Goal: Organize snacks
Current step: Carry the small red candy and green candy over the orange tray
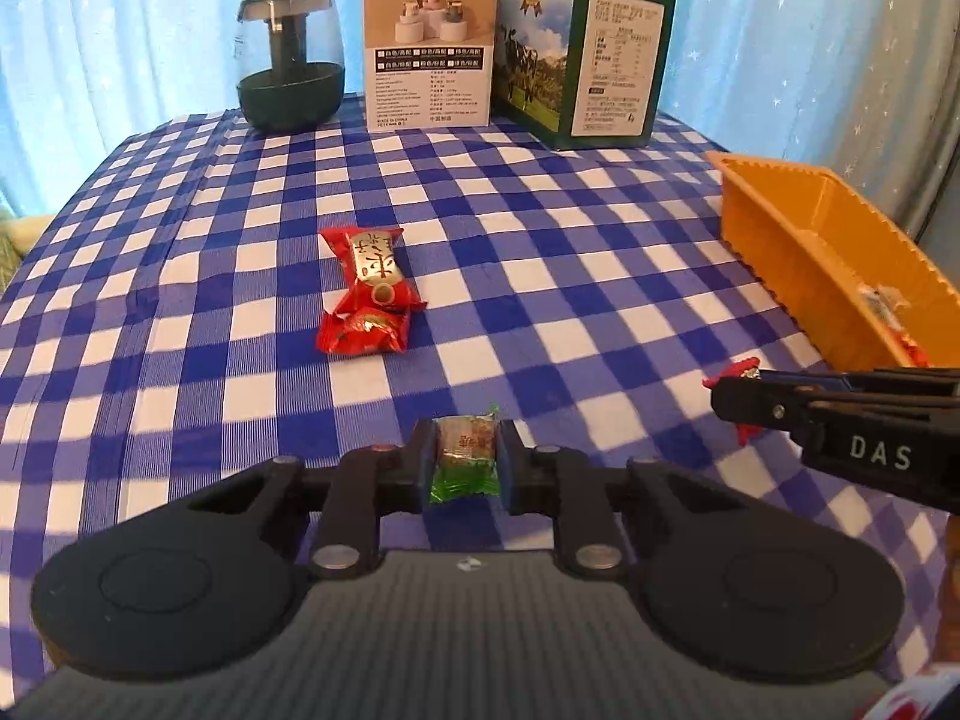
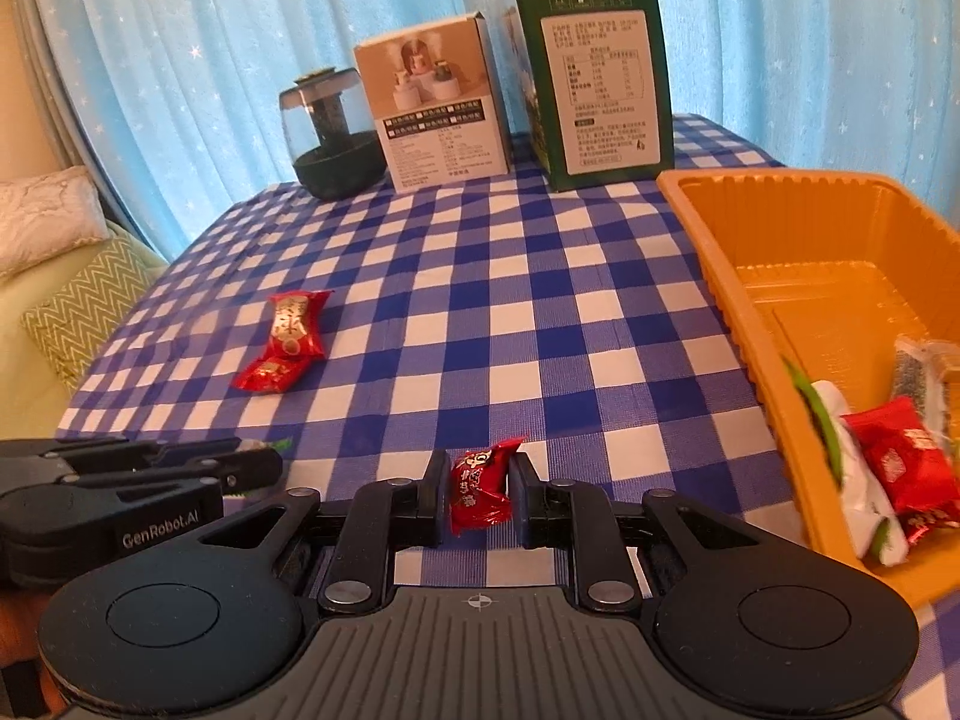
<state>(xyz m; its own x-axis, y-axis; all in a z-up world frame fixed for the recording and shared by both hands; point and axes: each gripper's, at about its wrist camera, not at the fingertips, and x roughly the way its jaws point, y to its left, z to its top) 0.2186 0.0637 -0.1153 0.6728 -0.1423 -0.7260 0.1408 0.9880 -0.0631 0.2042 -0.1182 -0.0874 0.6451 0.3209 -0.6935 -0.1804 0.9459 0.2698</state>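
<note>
My left gripper [image 1: 465,459] is shut on a green-wrapped candy [image 1: 465,462], held just above the checked cloth. My right gripper [image 2: 480,489] is shut on a red-wrapped candy [image 2: 480,489]. In the left wrist view the right gripper [image 1: 729,399] reaches in from the right with the red candy [image 1: 741,371] at its tip. In the right wrist view the left gripper [image 2: 264,459] lies at the left, a green wrapper end [image 2: 282,444] poking out. Two red candies [image 1: 366,291] [image 2: 285,342] lie together on the cloth. The orange tray [image 2: 720,276] [image 1: 774,222] on the right holds several wrapped snacks [image 2: 894,456].
At the table's far edge stand a dark green glass humidifier [image 1: 291,60], a white carton [image 1: 429,48] and a green milk carton [image 1: 582,48]. Blue star curtains hang behind. A bed with cushions [image 2: 72,300] lies left of the table.
</note>
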